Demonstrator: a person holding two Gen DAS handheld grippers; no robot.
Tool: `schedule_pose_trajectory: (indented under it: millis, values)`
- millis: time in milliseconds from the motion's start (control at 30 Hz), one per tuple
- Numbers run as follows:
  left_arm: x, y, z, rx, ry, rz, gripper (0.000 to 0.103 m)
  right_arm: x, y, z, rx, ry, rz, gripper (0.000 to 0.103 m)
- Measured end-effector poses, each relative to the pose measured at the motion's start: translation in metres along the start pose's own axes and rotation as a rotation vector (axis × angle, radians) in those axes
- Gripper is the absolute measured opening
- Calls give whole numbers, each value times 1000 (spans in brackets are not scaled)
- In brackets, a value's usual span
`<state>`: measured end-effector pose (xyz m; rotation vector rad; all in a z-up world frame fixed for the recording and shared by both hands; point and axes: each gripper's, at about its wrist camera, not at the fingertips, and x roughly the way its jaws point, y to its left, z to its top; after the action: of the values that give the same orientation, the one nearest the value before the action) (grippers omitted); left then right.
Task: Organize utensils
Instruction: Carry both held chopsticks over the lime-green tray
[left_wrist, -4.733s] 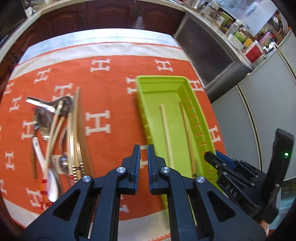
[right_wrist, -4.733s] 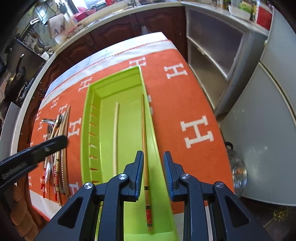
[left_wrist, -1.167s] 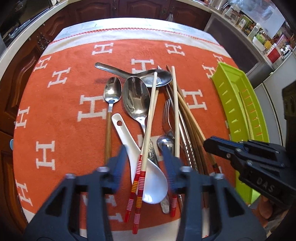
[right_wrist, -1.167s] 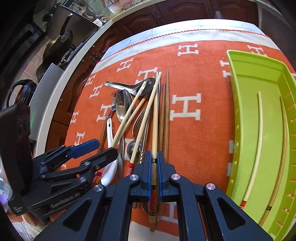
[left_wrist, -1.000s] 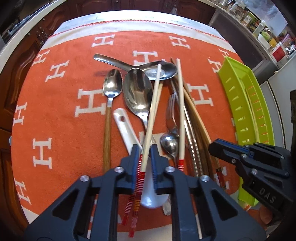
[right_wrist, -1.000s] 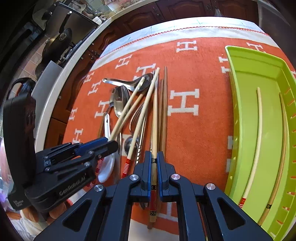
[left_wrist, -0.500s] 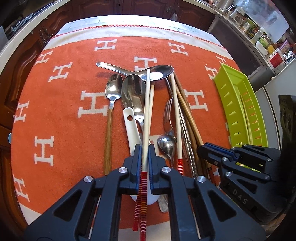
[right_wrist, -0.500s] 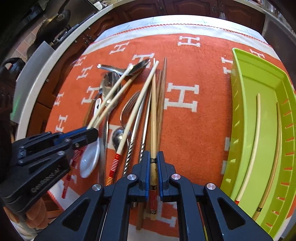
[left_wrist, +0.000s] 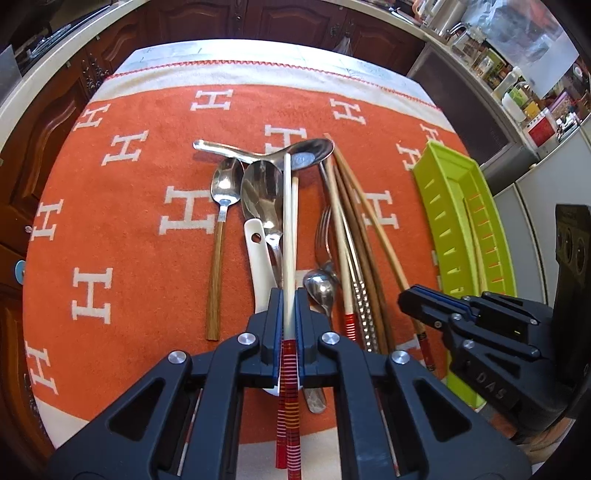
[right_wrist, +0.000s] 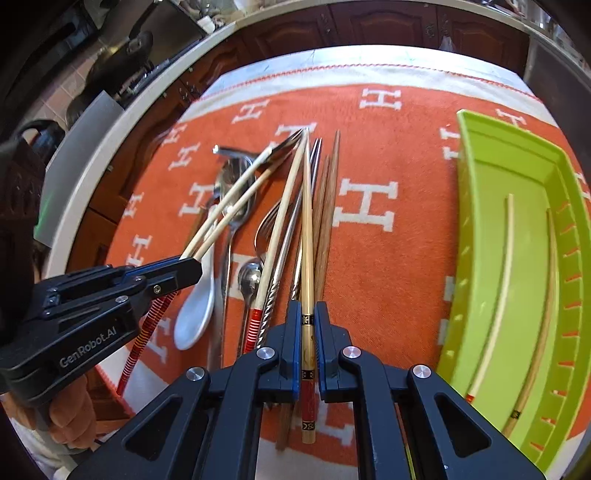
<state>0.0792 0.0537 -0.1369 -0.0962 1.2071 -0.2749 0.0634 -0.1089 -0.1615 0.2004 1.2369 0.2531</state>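
My left gripper (left_wrist: 289, 308) is shut on a pair of pale chopsticks (left_wrist: 287, 221) with red-striped ends, held a little above the utensil pile (left_wrist: 332, 240) on the orange cloth (left_wrist: 122, 236). My right gripper (right_wrist: 307, 314) is shut on a bamboo chopstick (right_wrist: 306, 229) with a black band and red end, whose far tip rests among the pile. In the right wrist view the left gripper (right_wrist: 190, 266) sits at the left with both pale chopsticks running out of it. The green tray (right_wrist: 476, 155) lies to the right and holds two chopsticks (right_wrist: 506, 258).
The pile holds metal spoons (left_wrist: 226, 181), a white ceramic spoon (left_wrist: 258, 266), a fork (left_wrist: 325, 236), twisted metal chopsticks (left_wrist: 364, 314) and brown wooden ones (right_wrist: 330, 206). Dark cabinets and a counter ring the table. A hand (right_wrist: 70, 417) grips the left tool at the cloth's near edge.
The left jaws closed on the striped chopsticks and lifted them slightly, swinging them straight along the gripper. The right gripper kept its hold on the bamboo chopstick.
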Motion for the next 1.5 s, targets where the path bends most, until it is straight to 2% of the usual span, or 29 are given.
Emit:
schedule_pose_trajectory:
  millis: [400,667,900,1067,1267,1500]
  values:
    - [-47,-29,3,20,-83,-34,4,-73,-32,-16,113,-141,5,6]
    - [-59,-42,3,9,-114,3,4,-96,-49,-34,144,-173,15,6]
    - [-73,-57,7,14,-137,-24,4,-112,-62,-41,175,-210,21,6]
    - [-83,-92,19,57,-155,-64,4,-124,-77,-48,211,-226,15,6]
    - [-78,-152,32,136,-144,-118,4,-133,-102,-56,270,-237,-8,6]
    - [-37,-196,34,157,-55,-139,4,-131,-129,-68,337,-213,-46,6]
